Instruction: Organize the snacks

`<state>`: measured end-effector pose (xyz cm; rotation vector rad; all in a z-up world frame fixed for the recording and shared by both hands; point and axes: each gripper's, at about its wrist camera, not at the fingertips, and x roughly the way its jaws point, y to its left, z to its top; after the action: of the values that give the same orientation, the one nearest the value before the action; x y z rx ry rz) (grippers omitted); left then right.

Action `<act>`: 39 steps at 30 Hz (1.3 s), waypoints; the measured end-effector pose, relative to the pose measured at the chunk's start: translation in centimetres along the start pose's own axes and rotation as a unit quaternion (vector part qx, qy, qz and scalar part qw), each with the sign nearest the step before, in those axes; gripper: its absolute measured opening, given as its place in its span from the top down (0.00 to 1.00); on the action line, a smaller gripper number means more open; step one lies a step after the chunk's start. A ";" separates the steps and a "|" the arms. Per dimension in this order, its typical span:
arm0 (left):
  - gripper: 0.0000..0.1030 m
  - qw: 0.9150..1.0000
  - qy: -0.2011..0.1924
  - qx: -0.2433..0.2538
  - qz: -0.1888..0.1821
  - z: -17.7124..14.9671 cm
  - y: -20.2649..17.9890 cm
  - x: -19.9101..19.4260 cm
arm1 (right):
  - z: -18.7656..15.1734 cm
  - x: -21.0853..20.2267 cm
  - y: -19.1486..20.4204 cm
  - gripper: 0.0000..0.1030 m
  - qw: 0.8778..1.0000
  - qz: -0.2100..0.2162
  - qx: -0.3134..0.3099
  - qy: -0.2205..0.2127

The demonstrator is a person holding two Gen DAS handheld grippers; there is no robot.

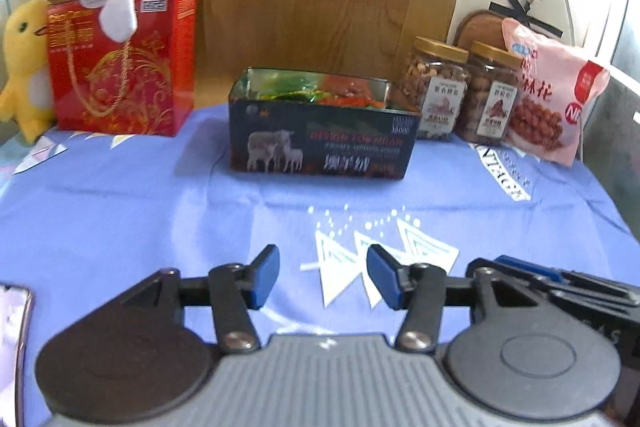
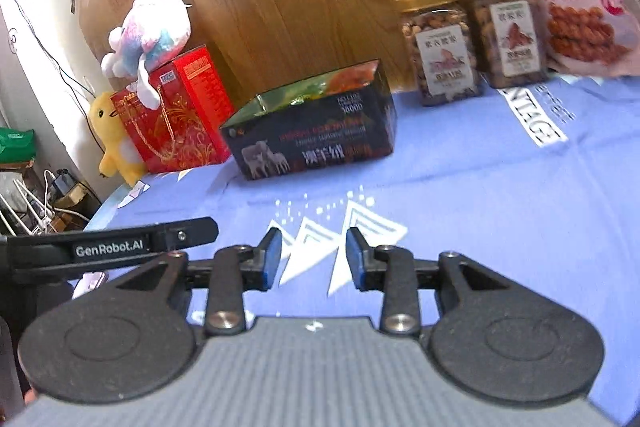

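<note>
Both tools sit low at the bottom of their pictures, above the blue cloth [image 1: 120, 195]. The left gripper [image 1: 323, 277] has its blue fingers apart and holds nothing. The right gripper [image 2: 313, 259] is also partly open and holds nothing.

It looks like the next snack has not been picked yet. A good way to do this step is to go slowly to one snack, keep the fingers wide, and close on its sides, not on its top. A jar would likely be heavy, so a grip low on its middle seems safest.

The dark open tin box with sheep on its front [image 1: 324, 143] stands in the middle of the picture. Bright green and orange wrapped snacks lie inside it (they cannot be counted). To its right, in a row, stand two clear jars with gold lids, the left jar [image 1: 436, 95] and the right jar [image 1: 490, 99], both full of brown nuts. A pink bag of twisted fried snacks [image 1: 556, 95] leans just beside them.
</note>
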<state>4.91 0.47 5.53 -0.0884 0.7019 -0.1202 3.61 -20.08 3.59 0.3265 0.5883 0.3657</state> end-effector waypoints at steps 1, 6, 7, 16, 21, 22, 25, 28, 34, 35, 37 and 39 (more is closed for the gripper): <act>0.51 1.000 -0.001 0.001 0.005 -0.5 -0.2 -0.4 | -0.3 -0.5 0.1 0.57 1.000 -0.002 0.003 -0.002; 0.44 1.000 -0.009 0.010 0.023 -2.2 -0.9 -2.3 | -1.8 -2.7 0.8 0.50 1.000 -0.011 0.007 -0.015; 0.44 1.000 -0.011 0.012 0.026 -2.5 -1.0 -2.6 | -2.0 -3.1 0.9 0.50 1.000 -0.011 0.007 -0.016; 0.10 0.997 -0.051 0.023 0.045 -4.2 -2.0 -5.5 | -3.2 -5.7 1.7 0.37 0.999 -0.018 0.011 -0.027; 0.00 0.996 -0.062 0.030 0.049 -4.5 -2.2 -6.3 | -3.7 -6.4 1.8 0.23 0.999 -0.031 0.017 -0.035; 0.00 0.996 -0.061 0.029 0.049 -4.5 -2.1 -6.3 | -3.8 -6.4 1.7 0.21 0.999 -0.035 0.017 -0.035; 0.00 0.998 -0.055 0.020 0.040 -4.6 -1.8 -6.1 | -4.0 -6.3 1.5 0.18 0.998 -0.045 0.018 -0.033; 0.00 0.999 -0.043 0.007 0.028 -4.5 -1.5 -5.7 | -4.1 -6.0 1.2 0.17 0.998 -0.053 0.022 -0.034; 0.00 0.998 -0.031 0.005 0.056 -4.4 -1.2 -4.8 | -4.0 -5.1 0.8 0.17 0.997 -0.063 0.021 -0.040; 0.00 0.998 -0.034 0.009 0.061 -4.4 -1.2 -4.8 | -4.0 -5.0 0.8 0.17 0.997 -0.063 0.022 -0.042; 0.00 0.997 -0.036 0.019 0.069 -4.3 -1.3 -4.6 | -3.9 -4.5 0.7 0.16 0.997 -0.064 0.020 -0.041; 0.00 0.996 -0.037 0.023 0.078 -4.2 -1.4 -4.3 | -3.8 -3.9 0.6 0.16 0.997 -0.062 0.022 -0.036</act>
<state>-1.25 -0.50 5.25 0.0067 0.6301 0.0170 -1.81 -20.51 2.68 0.3412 0.5443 0.2209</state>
